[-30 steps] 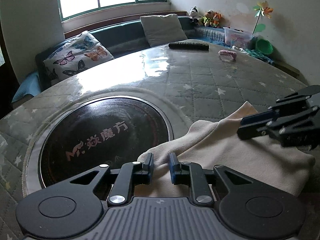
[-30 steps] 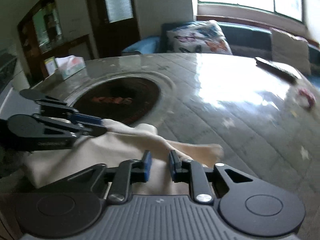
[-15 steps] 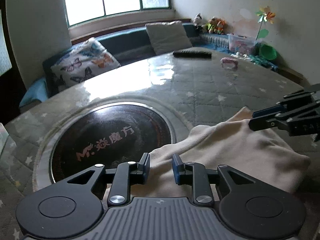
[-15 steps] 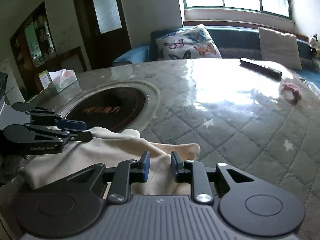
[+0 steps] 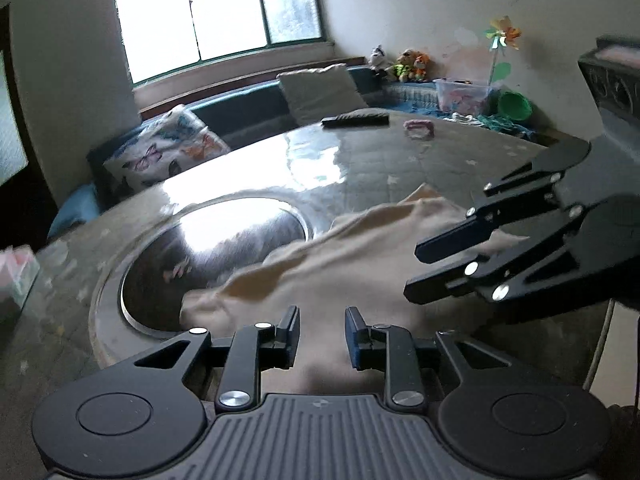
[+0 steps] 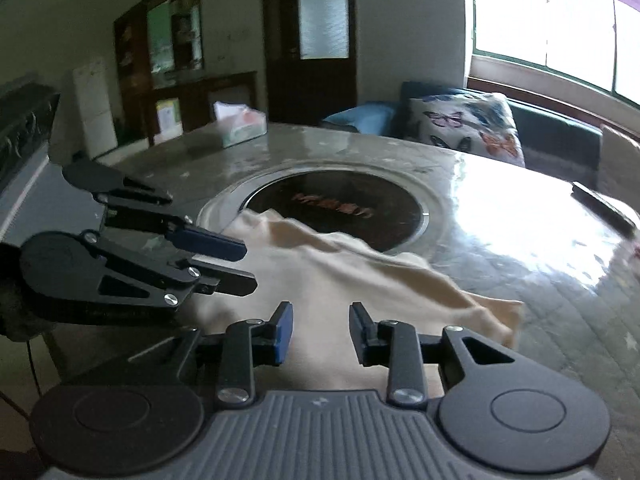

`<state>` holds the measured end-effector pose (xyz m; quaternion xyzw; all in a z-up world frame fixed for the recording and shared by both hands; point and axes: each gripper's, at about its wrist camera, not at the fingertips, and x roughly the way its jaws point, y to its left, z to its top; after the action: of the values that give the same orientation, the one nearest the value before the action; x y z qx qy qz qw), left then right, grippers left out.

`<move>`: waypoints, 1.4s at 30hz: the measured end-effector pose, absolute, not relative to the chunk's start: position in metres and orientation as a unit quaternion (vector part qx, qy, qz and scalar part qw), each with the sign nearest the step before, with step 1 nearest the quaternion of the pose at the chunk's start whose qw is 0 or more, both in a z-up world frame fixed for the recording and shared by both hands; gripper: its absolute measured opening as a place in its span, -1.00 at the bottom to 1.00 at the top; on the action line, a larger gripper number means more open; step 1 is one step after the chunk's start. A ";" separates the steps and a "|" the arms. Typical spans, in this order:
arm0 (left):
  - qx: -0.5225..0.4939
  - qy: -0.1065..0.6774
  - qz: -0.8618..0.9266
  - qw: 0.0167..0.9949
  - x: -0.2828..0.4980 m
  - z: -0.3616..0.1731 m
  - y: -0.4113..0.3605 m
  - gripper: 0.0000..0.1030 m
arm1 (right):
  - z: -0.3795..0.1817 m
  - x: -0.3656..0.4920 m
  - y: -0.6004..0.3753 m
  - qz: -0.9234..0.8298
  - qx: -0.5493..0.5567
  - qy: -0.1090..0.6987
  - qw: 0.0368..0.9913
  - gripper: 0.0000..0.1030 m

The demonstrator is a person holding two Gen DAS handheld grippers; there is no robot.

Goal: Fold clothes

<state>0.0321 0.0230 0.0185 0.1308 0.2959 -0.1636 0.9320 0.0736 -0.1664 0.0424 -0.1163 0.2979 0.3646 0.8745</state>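
1. Over at the near edge of the round table (image 5: 400,160), a cream garment (image 5: 352,256) is lying bunched up, with one end spilling over the rim of the dark glass insert (image 6: 340,208) at about 10 o'clock from the heap and a corner pointing off to about 3 o'clock in the right wrist view.
2. Left gripper (image 5: 322,334) is hovering with its tongs apart and nothing between them; cloth is showing underneath, but I can't tell if the tips are touching it.
3. Right gripper (image 6: 320,334) is doing the same: tongs spread wide, empty, sitting over the near part of the fabric.
4. Each gripper is showing up in the other's camera, so they're working pretty close together, left one at 9 o'clock of the right one.
5. My guess on what could go wrong: the pile is wrinkled and layered, so pinching now could be grabbing two layers instead of one edge and the fold is coming out lopsided.
6. Also, the tabletop is looking glossy and slick, so dragging one side could be sliding the whole thing toward the edge.
7. Remote (image 5: 355,120) and tissue box (image 6: 240,124) are sitting well apart from the cloth, so not worrying about those.
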 end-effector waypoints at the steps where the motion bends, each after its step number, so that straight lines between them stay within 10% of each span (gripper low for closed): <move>1: 0.127 0.299 -0.159 0.932 0.031 0.016 0.026 -0.47 | 0.038 0.072 -0.161 0.362 -0.126 0.300 0.873 -0.41; 42: 0.032 0.323 -0.117 0.939 0.060 0.015 0.077 -0.44 | 0.031 0.096 -0.242 0.287 0.001 0.334 0.898 -0.49</move>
<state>0.0603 0.0772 0.0152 0.0319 0.3230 -0.1166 0.9387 0.0965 -0.2416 0.0315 0.0009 0.3340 0.2874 0.8977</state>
